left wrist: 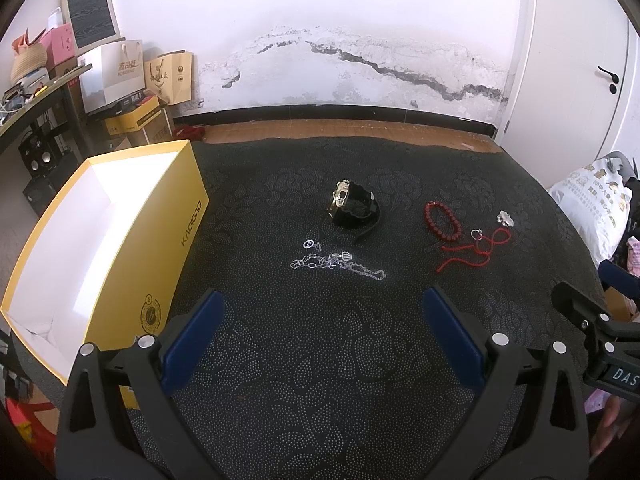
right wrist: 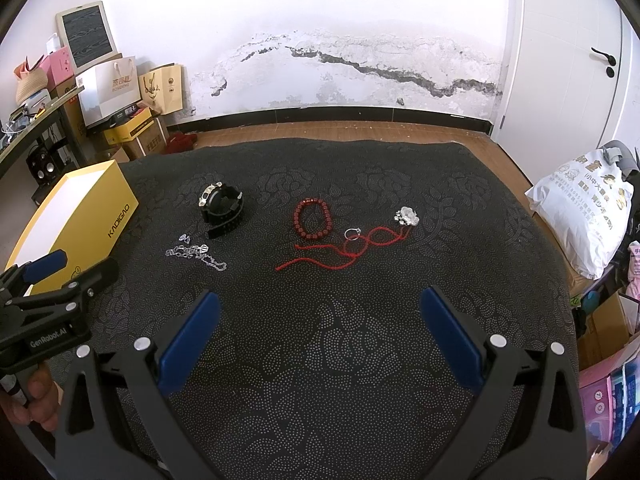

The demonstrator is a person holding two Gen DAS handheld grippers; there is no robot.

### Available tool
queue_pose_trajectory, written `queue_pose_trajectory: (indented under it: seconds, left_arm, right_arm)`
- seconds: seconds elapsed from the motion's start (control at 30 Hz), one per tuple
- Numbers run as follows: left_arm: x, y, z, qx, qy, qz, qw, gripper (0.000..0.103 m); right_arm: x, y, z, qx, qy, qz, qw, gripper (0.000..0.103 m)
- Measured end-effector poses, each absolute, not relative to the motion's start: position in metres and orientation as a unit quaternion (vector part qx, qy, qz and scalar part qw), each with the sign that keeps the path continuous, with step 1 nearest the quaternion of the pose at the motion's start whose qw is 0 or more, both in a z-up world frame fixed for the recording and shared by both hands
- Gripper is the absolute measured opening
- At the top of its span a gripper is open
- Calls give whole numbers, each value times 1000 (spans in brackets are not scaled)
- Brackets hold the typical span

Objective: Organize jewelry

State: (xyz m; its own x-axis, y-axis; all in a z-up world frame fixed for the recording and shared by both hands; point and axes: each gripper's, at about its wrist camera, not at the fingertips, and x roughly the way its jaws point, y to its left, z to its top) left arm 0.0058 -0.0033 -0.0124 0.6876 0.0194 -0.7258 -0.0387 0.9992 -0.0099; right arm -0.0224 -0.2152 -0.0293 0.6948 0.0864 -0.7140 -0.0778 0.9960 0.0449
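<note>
Both tongs — left tongs (left wrist: 320,300) and right tongs (right wrist: 320,300) — are held wide apart, gripping nothing. On the dark patterned desk (right wrist: 320,360) are spread a black watch (right wrist: 221,208), silver chain (right wrist: 196,256), red bead bracelet (right wrist: 313,219) and red cord (right wrist: 344,250) — beside an open yellow cardboard box (left wrist: 120,248).

Looks like a spare room in someone's home: wood floor (right wrist: 360,132), white door (right wrist: 568,60), peeling wall (right wrist: 320,68) with a long crack, gift bags (right wrist: 108,88) and boxes (right wrist: 132,128) stacked in the corner, speakers (right wrist: 42,168) under a cluttered shelf (right wrist: 36,116).

Box (left wrist: 100,240) left of watch (left wrist: 354,206); chain (left wrist: 340,264) before it, bracelet (left wrist: 442,220) right.
</note>
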Motion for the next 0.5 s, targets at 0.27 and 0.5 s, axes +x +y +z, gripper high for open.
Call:
queue_pose_trajectory:
  seconds: [0.27,0.5]
  left_arm:
    - [5,-3,-12,-12,394,16,919,97]
    - [5,-4,-12,-12,396,16,918,97]
  right_arm:
    - [-22,-215,-30,4,388,44,921,97]
    - [-23,-215,-29,5,388,44,921,97]
